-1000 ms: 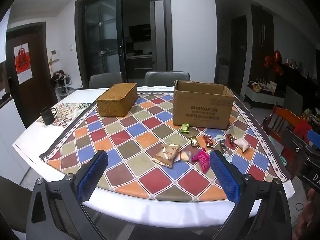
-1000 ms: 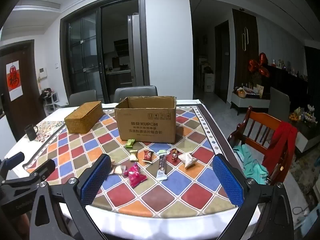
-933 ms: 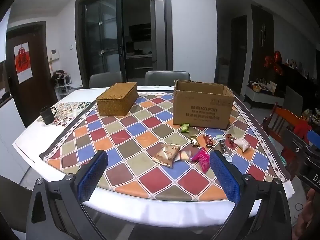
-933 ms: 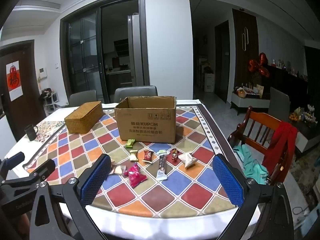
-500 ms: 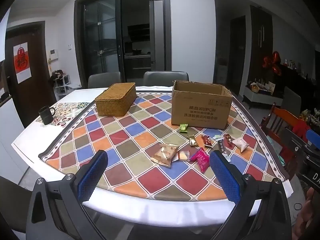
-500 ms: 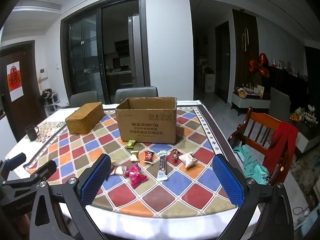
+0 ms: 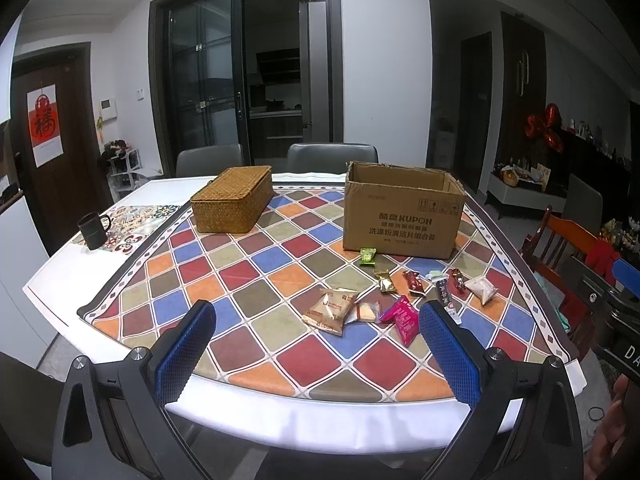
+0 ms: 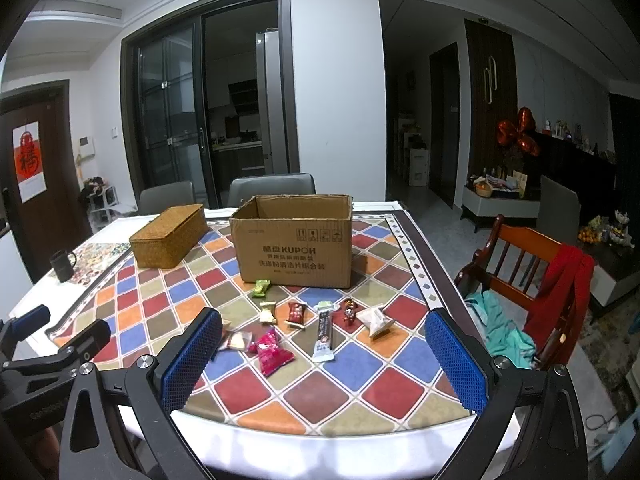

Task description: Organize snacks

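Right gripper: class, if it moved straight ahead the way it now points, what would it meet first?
Probably the snacks: the open right gripper frames the pink packet and the long stick packet nearest, ahead of the cardboard box. Its height above the table is unclear.
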A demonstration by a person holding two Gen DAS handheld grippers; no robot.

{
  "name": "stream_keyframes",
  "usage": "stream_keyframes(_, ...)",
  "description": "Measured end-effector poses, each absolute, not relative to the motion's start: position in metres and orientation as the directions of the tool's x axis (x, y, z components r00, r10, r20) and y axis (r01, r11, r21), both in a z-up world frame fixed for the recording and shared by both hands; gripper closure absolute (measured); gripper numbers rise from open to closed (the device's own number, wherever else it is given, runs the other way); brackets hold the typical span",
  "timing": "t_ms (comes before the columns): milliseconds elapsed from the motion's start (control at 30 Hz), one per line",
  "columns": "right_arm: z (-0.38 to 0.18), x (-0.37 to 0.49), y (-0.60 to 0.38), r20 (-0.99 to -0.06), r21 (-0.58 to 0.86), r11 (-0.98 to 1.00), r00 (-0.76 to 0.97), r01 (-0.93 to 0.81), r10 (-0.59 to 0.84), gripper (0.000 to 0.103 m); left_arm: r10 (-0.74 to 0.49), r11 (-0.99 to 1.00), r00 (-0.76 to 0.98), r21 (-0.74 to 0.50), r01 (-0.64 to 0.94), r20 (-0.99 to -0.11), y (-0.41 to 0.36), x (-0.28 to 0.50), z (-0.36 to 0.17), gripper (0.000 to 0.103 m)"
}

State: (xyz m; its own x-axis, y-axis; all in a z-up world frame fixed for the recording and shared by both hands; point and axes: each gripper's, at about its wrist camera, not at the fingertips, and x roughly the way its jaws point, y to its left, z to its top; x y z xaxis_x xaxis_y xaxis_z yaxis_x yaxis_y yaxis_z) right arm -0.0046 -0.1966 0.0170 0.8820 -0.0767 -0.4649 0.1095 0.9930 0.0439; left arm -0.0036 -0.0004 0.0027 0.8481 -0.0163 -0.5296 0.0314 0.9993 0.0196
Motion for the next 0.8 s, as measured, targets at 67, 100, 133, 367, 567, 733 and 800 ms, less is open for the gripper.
stream_keyframes(67, 0.016, -0.005, -0.196, -0.465, 0.045, 0.993, 0.882, 0.109, -0.076, 0.001, -0.016, 0.999, 0.848, 0.019, 0.031, -0.53, 0.0, -0.003, 0.002, 0.0)
stream_keyframes(100, 0.015, -0.005, -0.196, -0.464, 0.044, 0.993, 0.883, 0.109, -0.076, 0.001, -0.018, 0.999, 0.848, 0.018, 0.032, -0.529, 0.0, -0.004, 0.003, 0.0)
stream_keyframes(133, 0.014, -0.005, -0.195, -0.463, 0.044, 0.993, 0.883, 0.11, -0.077, 0.001, -0.017, 0.999, 0.848, 0.018, 0.031, -0.529, 0.0, -0.003, 0.003, 0.0)
stream_keyframes(367, 0.02, -0.005, -0.198, -0.459, 0.044, 0.993, 0.885, 0.113, -0.08, 0.001, -0.016, 0.999, 0.848, 0.019, 0.031, -0.53, 0.0, -0.004, 0.003, 0.0)
stream_keyframes(567, 0.021, -0.006, -0.198, -0.459, 0.046, 0.992, 0.885, 0.113, -0.08, 0.001, -0.014, 0.999, 0.851, 0.023, 0.031, -0.525, 0.0, -0.004, 0.004, 0.0)
stream_keyframes(733, 0.02, -0.006, -0.199, -0.457, 0.043, 0.993, 0.886, 0.113, -0.081, 0.001, -0.013, 0.999, 0.851, 0.025, 0.03, -0.526, -0.001, -0.004, 0.004, 0.0)
stream_keyframes(800, 0.02, -0.006, -0.199, -0.456, 0.043, 0.992, 0.886, 0.115, -0.083, 0.001, -0.013, 0.999, 0.851, 0.025, 0.031, -0.525, -0.001, -0.005, 0.005, 0.0)
